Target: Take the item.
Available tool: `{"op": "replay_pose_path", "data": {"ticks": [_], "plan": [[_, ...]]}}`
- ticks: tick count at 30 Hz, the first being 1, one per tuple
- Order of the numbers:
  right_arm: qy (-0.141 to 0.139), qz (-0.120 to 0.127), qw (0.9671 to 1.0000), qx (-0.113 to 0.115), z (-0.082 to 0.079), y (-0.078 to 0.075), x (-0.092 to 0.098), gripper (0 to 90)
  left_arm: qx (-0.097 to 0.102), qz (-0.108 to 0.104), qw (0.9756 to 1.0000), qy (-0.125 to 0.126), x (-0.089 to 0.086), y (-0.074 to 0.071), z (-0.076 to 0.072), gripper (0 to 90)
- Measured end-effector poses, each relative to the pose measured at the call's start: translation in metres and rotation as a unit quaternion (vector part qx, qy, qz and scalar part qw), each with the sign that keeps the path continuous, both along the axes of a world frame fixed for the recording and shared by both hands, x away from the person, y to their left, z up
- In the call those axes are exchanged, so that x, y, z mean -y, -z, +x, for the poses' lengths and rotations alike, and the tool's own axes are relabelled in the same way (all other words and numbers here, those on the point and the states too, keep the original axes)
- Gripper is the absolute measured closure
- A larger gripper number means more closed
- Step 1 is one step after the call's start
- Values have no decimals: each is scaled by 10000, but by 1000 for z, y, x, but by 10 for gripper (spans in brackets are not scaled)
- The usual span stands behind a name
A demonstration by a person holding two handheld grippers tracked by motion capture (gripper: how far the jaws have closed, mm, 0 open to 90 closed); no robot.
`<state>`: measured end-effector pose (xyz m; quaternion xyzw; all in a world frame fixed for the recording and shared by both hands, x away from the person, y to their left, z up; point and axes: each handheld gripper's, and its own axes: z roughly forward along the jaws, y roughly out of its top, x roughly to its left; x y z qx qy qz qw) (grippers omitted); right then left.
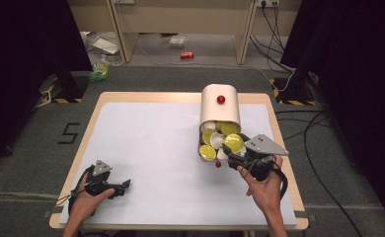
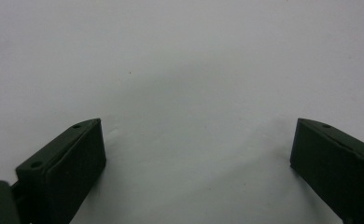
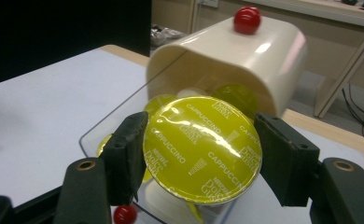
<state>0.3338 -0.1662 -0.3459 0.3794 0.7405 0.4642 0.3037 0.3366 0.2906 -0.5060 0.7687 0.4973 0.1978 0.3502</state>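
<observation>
High view: a cream capsule dispenser (image 1: 220,107) with a red knob (image 1: 221,99) on its hood stands on the white table (image 1: 151,148), its clear drawer (image 1: 200,151) pulled out toward the person and loaded with yellow and white coffee capsules (image 1: 211,140). The right gripper (image 1: 236,148) sits at the drawer's near right corner, clamped on a yellow capsule (image 1: 234,142) just above the others. The left gripper (image 1: 124,186) rests on the table well apart from the dispenser, off to its near left.

Left gripper view: its two black jaws stand wide apart over bare white tabletop (image 2: 180,70), with nothing between them.

Right gripper view: the right gripper (image 3: 201,149) grips a yellow foil-lidded capsule (image 3: 202,148) printed "Cappuccino" by its rim, one pad on either edge, lid facing the camera. Directly behind it is the dispenser's open mouth (image 3: 203,88) with more capsules inside, and the red knob (image 3: 247,20) on top. A second small red knob (image 3: 124,215) shows at the drawer's front, below the left jaw.
</observation>
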Motion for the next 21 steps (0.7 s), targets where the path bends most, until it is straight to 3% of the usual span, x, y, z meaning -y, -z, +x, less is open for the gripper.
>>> {"op": "replay_pose_path", "data": {"ticks": [11,21], "plan": [[379,95,9992,44,0,-1,29,382,0,8,10000,-2,0,0,0,26],[764,60,9971,-35,8,10,53,382,-4,10,10000,1,0,0,0,25]]}}
